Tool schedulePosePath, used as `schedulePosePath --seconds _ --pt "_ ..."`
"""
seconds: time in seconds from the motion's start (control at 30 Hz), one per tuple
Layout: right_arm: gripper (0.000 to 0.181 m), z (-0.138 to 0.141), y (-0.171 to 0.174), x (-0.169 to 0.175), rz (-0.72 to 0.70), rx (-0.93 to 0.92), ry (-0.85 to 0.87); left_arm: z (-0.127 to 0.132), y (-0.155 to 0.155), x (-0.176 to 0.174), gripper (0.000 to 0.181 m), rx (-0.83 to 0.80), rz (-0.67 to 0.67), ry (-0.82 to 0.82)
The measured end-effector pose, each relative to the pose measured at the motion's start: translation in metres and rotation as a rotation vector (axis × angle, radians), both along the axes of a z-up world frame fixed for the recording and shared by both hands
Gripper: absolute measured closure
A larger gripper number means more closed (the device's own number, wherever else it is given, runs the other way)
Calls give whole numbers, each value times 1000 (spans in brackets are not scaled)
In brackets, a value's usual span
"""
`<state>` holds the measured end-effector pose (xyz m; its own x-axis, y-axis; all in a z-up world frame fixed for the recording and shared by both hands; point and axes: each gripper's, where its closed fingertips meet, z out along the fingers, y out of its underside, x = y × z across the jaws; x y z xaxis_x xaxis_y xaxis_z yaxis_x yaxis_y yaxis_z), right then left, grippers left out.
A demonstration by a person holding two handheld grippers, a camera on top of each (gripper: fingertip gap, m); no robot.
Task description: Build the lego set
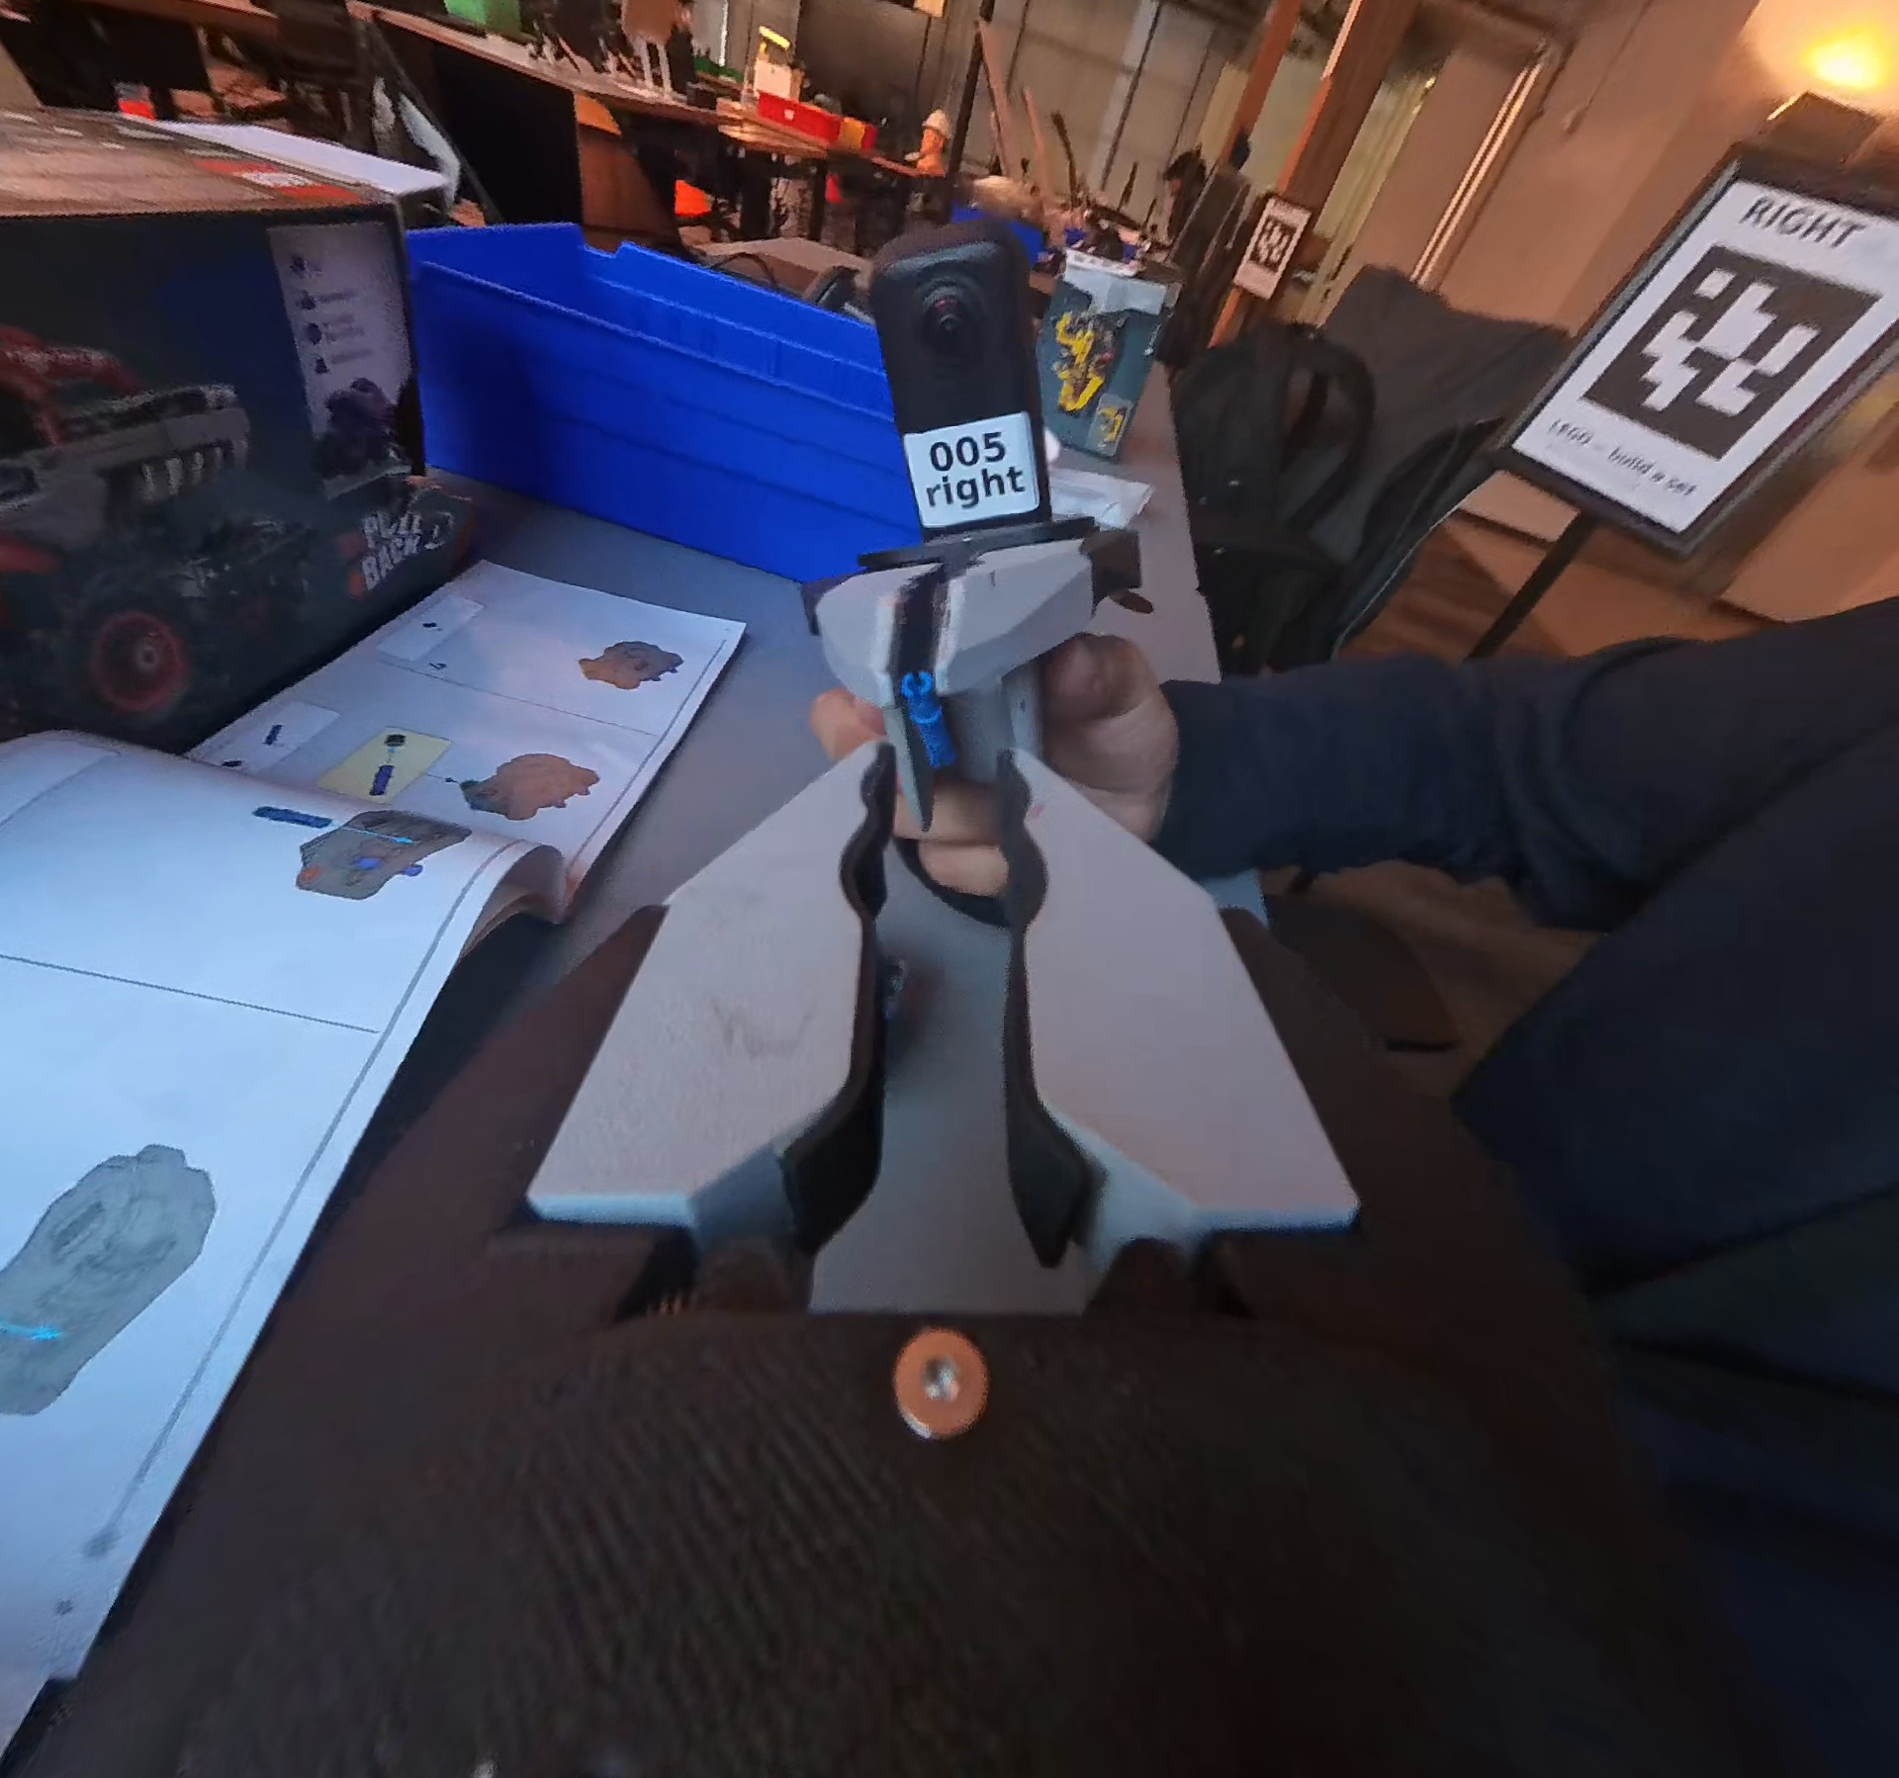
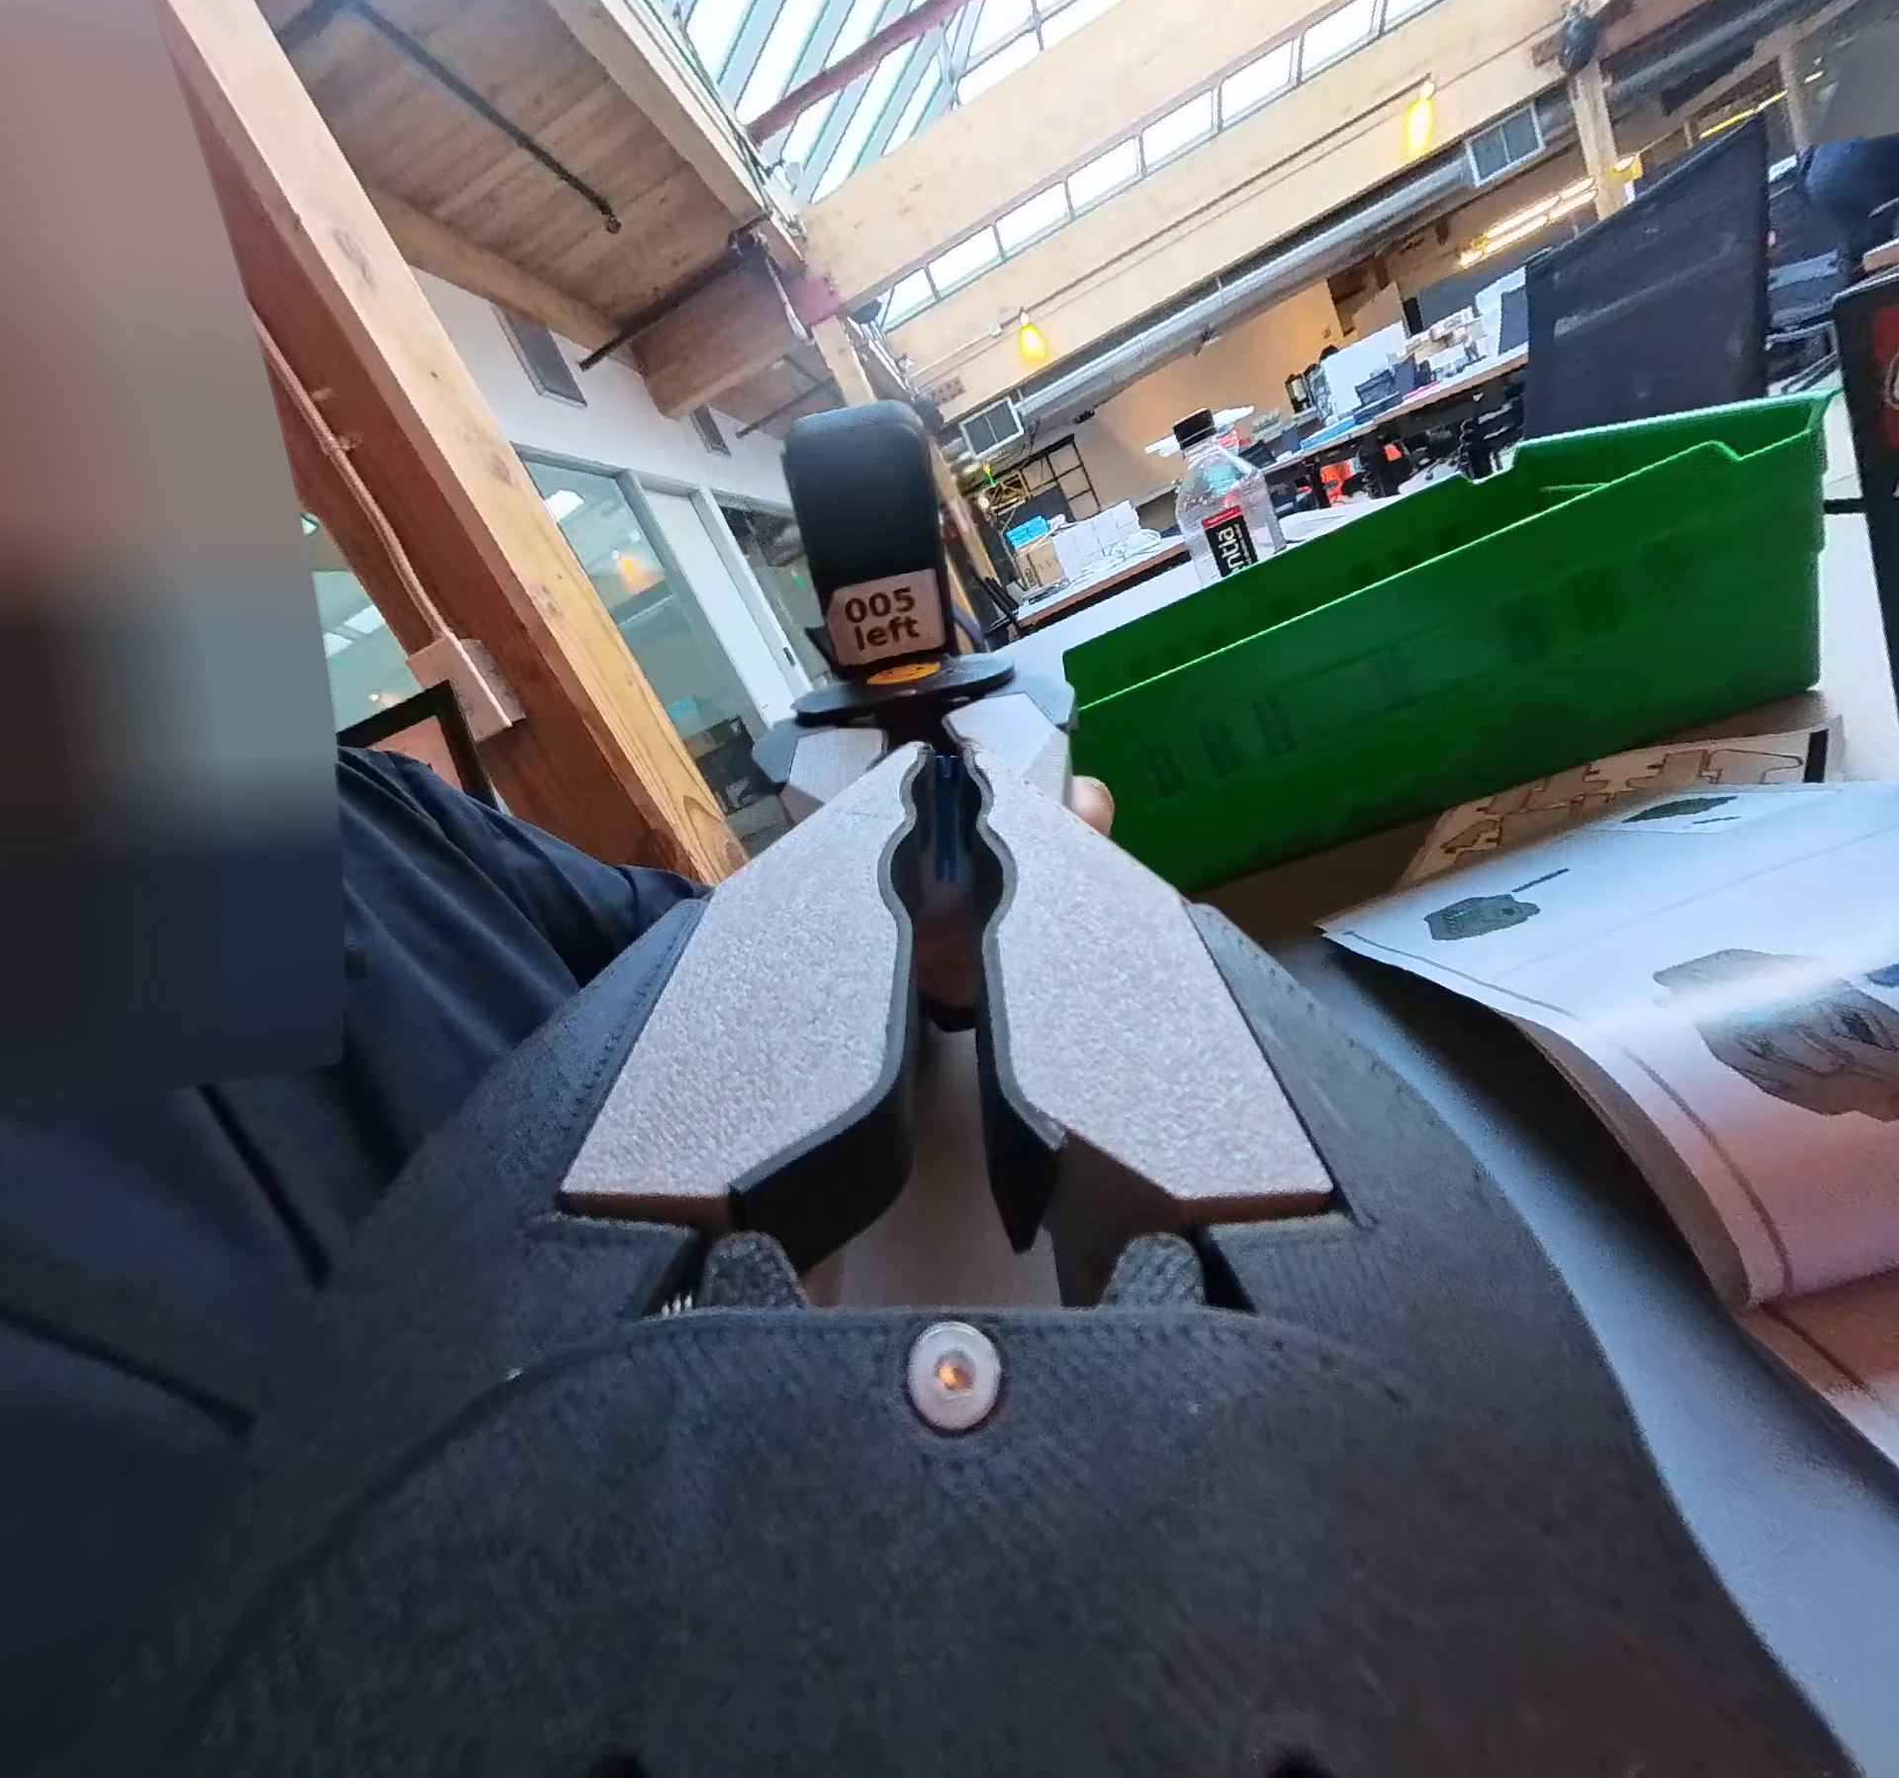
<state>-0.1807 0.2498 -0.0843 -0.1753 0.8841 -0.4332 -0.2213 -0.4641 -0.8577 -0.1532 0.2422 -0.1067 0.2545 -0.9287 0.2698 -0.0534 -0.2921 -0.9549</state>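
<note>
In the left wrist view my right gripper [image 1: 928,789] points back at the camera, held by a hand [image 1: 1115,732]. It is shut on a small blue lego pin [image 1: 930,717]. My left gripper [image 1: 945,765] is open, and its fingertips flank the tip of the right gripper just below the pin. In the right wrist view the right gripper [image 2: 943,758] pinches the blue pin [image 2: 945,840] between its pads, and the left gripper [image 2: 940,730] sits right behind its tips, facing it. Both are held above the grey table [image 1: 750,701].
An open instruction booklet [image 1: 257,958] lies at the left and also shows in the right wrist view [image 2: 1696,968]. A lego box [image 1: 154,455] and a blue bin [image 1: 637,393] stand behind it. A green bin [image 2: 1439,681] and a water bottle [image 2: 1228,516] are farther back. A sign on a stand [image 1: 1726,352] is at the right. My two grippers' fingertips are within a few centimetres of each other.
</note>
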Motion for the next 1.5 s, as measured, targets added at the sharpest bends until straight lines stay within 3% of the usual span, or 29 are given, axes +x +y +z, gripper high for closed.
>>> schedulePosePath --seconds 0.2,0.33,0.57,0.9,1.5 --pt "180 0 0 0 -28 37 -10 2 2 -2 173 -11 6 -11" --pt "181 1 -5 -2 -38 87 -20 7 -1 -2 168 -25 -22 -38" --pt "181 -1 -7 -2 -45 110 -40 2 -1 -3 180 4 -8 2" --pt "181 -25 7 11 -162 242 -237 -12 12 -17 179 82 100 134" --pt "180 -23 7 12 -156 222 -241 -18 12 -12 180 97 101 149"
